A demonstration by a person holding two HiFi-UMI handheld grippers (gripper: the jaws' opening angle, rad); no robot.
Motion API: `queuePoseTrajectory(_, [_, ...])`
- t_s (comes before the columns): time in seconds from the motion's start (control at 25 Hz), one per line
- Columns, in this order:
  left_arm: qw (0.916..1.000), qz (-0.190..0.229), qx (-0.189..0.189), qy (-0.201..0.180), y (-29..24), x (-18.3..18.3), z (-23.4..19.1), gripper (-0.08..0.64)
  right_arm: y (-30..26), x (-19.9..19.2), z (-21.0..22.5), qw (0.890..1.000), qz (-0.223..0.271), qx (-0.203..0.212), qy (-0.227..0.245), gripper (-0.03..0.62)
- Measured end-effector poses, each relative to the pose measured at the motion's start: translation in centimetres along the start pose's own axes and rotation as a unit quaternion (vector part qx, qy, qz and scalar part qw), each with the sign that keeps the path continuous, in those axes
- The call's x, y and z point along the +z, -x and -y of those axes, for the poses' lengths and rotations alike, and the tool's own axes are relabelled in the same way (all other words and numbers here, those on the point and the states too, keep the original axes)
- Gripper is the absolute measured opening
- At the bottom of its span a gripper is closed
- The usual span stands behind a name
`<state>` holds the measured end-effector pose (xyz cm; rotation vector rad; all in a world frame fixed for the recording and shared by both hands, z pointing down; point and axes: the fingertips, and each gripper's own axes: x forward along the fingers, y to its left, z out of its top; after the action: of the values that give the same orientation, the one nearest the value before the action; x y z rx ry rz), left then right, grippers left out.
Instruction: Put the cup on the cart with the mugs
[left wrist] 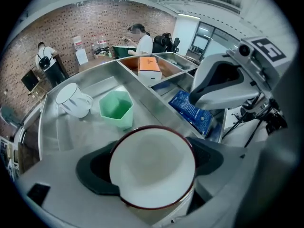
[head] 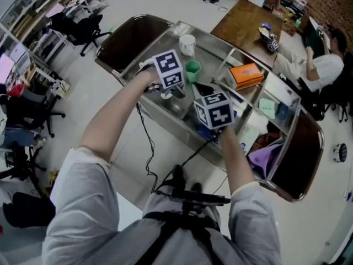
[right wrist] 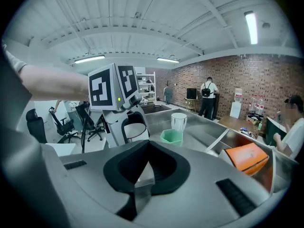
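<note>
Cup (left wrist: 152, 175) sits clamped between the left tool's (left wrist: 154, 150) wide-spread jaws.

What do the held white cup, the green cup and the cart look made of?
White cup: smooth, with a dark rim line, likely enamel or ceramic. Green cup: matte, uniform colour, probably plastic. Cart: brushed stainless steel, judging by its grey sheen.

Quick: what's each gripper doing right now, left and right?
Left gripper: closed on the white cup with the dark red rim.
Right gripper: jaws look closed, nothing between them.
</note>
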<state>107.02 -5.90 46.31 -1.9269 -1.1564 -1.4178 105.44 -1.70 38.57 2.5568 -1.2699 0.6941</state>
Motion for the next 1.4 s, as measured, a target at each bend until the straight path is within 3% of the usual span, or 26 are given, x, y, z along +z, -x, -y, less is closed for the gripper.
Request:
queuePoseTrajectory(0.64, [0.9999, -0.003, -0.007, 0.015, -4.2, -0.4, -1.8, 0.436, -1.5, -1.3, 1.3, 1.0, -0.008, 0.002, -0.014, 0.008])
queuePoseTrajectory(1.08, [0.9998, 0.007, 0.013, 0.012, -4.3, 0.0, -1.9, 0.44, -1.3, -1.5, 1.3, 1.0, -0.007, 0.009, -0.018, 0.008])
queuePoseTrajectory(1.12, [0.9997, 0.007, 0.019, 0.011, -4.2, 0.0, -2.0, 0.472, -1.2, -1.5, 1.4, 1.0, -0.006, 0.01, -0.017, 0.008])
queuePoseTrajectory(1.4, [0.999, 0.01, 0.042, 0.012, -3.2, 0.3, -2.0, 0.52, -0.7, -1.7, 1.0, 1.0, -0.003, 0.015, -0.017, 0.008])
